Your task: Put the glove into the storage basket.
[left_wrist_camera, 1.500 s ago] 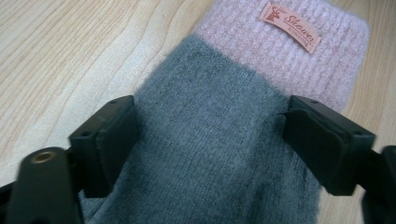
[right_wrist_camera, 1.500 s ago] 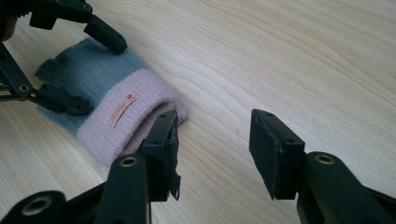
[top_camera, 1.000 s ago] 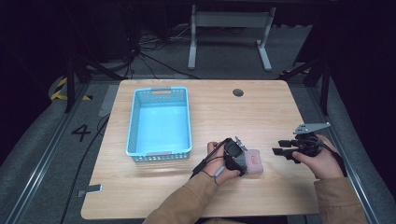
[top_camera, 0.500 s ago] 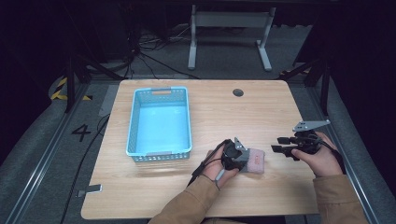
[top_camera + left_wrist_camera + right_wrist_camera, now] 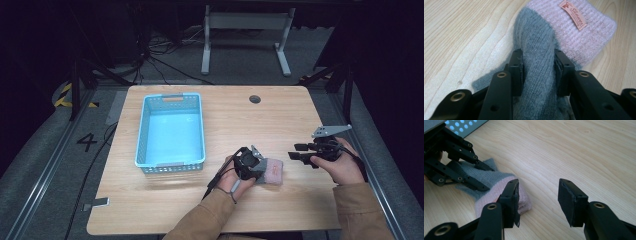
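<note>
- Left gripper [image 5: 537,62] fingers just closed, clamped on a bunched ridge of the grey-pink sock [image 5: 564,32]; a thin pinch could slip when lifted.
- Right gripper [image 5: 537,200] fingers apart, holding nothing, near the sock; it could bump it.

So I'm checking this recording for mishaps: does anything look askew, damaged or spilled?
Nothing stands out. The left gripper pinches the grey part of a grey-and-pink sock lying on the table, bunching it. The blue basket sits upright, and the right gripper is open beside the sock.
</note>
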{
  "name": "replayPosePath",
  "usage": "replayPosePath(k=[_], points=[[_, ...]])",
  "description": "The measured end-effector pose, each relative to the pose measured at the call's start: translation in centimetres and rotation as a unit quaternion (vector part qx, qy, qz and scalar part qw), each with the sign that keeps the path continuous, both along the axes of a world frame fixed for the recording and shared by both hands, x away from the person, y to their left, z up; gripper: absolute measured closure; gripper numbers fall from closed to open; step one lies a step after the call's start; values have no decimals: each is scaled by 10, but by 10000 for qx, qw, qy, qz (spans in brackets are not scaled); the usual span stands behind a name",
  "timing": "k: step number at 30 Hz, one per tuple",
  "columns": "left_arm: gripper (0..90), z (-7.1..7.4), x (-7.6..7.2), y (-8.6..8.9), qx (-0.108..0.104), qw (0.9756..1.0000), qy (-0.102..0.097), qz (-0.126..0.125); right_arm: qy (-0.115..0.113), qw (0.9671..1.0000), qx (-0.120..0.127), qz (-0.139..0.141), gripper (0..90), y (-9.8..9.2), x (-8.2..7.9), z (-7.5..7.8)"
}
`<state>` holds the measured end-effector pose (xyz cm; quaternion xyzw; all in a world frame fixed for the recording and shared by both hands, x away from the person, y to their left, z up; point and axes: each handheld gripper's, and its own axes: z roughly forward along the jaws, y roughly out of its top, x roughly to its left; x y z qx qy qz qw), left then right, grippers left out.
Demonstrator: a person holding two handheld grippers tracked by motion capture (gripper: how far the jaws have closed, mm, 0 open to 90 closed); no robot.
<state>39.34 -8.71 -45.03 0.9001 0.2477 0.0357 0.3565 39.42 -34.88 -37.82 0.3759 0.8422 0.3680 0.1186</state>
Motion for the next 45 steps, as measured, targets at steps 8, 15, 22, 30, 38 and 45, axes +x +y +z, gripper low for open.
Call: replayPosePath(k=[8,15,22,30,38,45], points=[[685,12,-1,11,-246,9996,1,152,-41,10000,69,-54,517,-5,2,3],[685,34,0,31,-290,9993,-48,228,-44,9999,107,-100,515,-6,8,4],[684,58,0,56,-391,9984,-104,403,-44,9999,104,29,514,4,16,4],[684,84,5,88,-441,9971,-225,577,20,9999,62,81,512,10,21,0],[683,100,13,115,-489,9955,-328,738,95,9999,33,54,511,10,20,-4],[682,108,20,134,-528,9940,-389,874,161,9999,-26,23,511,9,17,-9]])
